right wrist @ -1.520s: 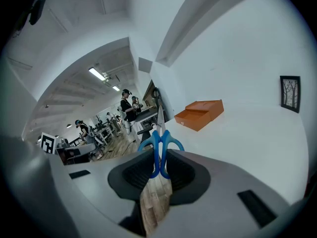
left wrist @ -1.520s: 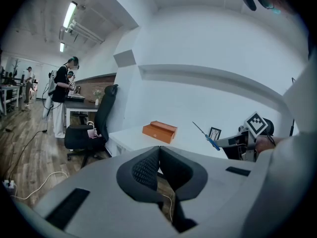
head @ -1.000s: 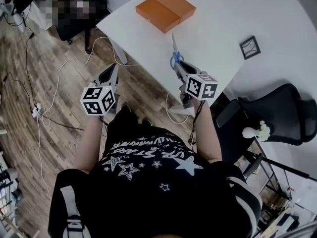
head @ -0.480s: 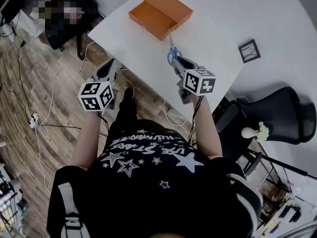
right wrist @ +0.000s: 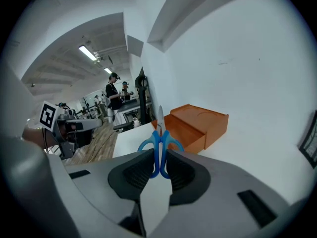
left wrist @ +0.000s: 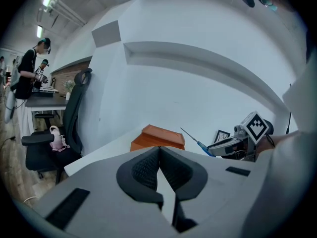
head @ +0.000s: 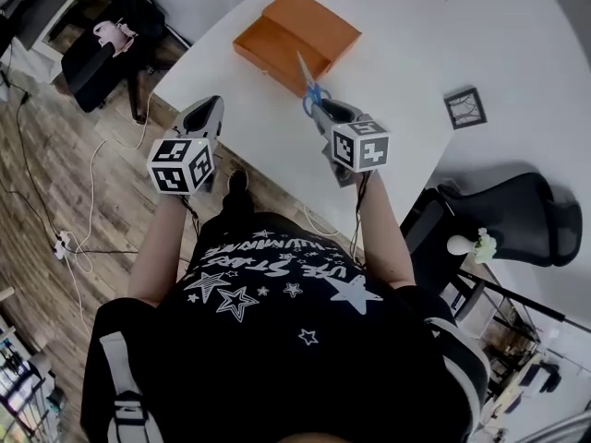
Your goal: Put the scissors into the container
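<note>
The left tool (left wrist: 158,155) is at the near left edge of the white surface (head: 416,53), with wooden floor (head: 83,183) under it. Its jaws are pressed together and nothing is between them.

Further along, the orange container (head: 295,30) lies at the far left part of the surface. It has a lower part at the front and a higher part behind.

The scissors (right wrist: 159,143) are not in the container. The right tool (right wrist: 159,160) holds them: its jaws are closed narrow on the blue handles, and the blades stick out straight ahead of the tool, toward the container. In the head view the blade tip comes just to the lower front part of the container.

To the right, a small dark framed square (head: 464,108) lies on the surface, well apart from the right tool. A black chair (head: 517,210) stands beyond the right edge
</note>
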### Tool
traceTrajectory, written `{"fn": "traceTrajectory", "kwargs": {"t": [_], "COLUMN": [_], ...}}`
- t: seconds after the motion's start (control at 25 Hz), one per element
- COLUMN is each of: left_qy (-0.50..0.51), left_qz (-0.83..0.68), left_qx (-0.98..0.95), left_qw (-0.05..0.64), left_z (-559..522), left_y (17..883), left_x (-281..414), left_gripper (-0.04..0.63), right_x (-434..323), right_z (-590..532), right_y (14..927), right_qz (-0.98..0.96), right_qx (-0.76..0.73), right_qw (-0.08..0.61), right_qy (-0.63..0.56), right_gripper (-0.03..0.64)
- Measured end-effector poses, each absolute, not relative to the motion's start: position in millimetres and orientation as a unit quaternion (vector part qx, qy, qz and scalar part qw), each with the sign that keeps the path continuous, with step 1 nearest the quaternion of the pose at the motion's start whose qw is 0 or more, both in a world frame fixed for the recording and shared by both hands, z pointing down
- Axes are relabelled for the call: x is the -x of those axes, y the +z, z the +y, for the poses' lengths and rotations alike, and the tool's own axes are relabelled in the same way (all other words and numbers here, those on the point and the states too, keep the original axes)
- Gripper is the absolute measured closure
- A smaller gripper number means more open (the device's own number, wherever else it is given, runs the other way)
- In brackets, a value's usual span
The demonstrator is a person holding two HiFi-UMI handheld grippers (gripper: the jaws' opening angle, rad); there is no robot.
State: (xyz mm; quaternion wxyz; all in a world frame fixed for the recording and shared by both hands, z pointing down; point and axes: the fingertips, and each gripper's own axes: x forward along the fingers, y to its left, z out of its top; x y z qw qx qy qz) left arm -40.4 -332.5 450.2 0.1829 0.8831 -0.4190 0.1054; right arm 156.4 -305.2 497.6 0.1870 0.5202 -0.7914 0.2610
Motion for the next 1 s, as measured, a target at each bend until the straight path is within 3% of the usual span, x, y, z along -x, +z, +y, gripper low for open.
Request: {"fn": "traceTrajectory", "kwargs": {"t": [0.32,1.0], "left_qy": [0.109,0.132], "left_qz": [-0.392,-0.348], "left_qx": [-0.893,-0.902], "left_qw": [0.194,0.219], "left_z": [-419,-543], "left_y": [451,494], "left_x": [39,20], "left_gripper": [0.577,0.577], "right_x": [-146,-132], "right_z": [-385,-503], "right_y": [496,558], "right_qz": [-0.782,-0.761], "right_qx": [-0.529,-0.484], "right_qw": [0.226,0.389], "right_qy": [0.24,0.187], "right_gripper": [0.518,0.518]}}
